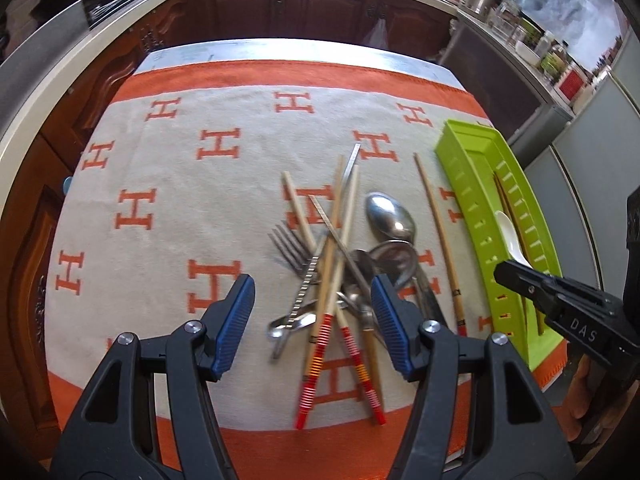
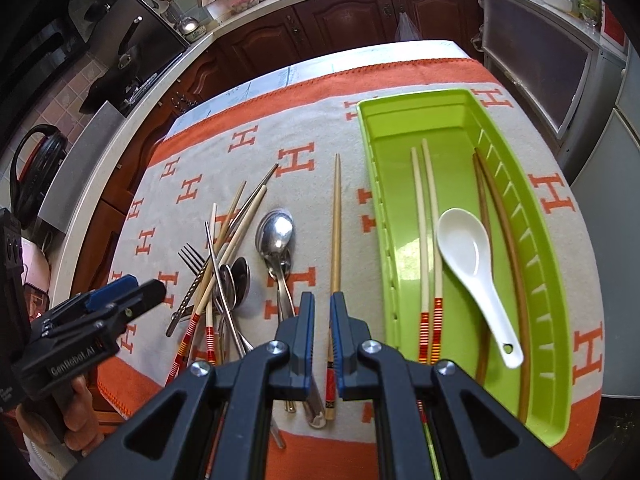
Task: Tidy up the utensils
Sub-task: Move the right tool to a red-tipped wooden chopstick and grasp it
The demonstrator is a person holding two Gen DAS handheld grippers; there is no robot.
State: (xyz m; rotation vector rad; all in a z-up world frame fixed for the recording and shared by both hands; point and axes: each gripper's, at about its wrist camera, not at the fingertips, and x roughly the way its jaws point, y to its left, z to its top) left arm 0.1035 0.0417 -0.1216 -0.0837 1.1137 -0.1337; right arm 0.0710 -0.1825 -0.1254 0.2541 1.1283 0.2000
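A heap of utensils [image 1: 340,280] lies on the orange-and-beige cloth: a fork [image 1: 290,246], metal spoons [image 1: 390,216], metal and red-banded wooden chopsticks. My left gripper [image 1: 314,300] is open above the heap's near end, holding nothing. A lone wooden chopstick [image 2: 336,232] lies between the heap and the green tray [image 2: 370,184]. My right gripper [image 2: 322,312] hovers over that chopstick's near end, jaws almost closed with a small gap; I cannot tell if it grips. The tray holds a white ceramic spoon [image 2: 468,256], two red-banded chopsticks [image 2: 426,240] and two brown chopsticks [image 2: 504,240].
The cloth covers a table [image 2: 400,50] with dark wooden kitchen cabinets [image 1: 320,4] and a counter behind. The tray [image 1: 468,168] sits at the cloth's right side. A fridge or cabinet [image 2: 624,200] stands to the right.
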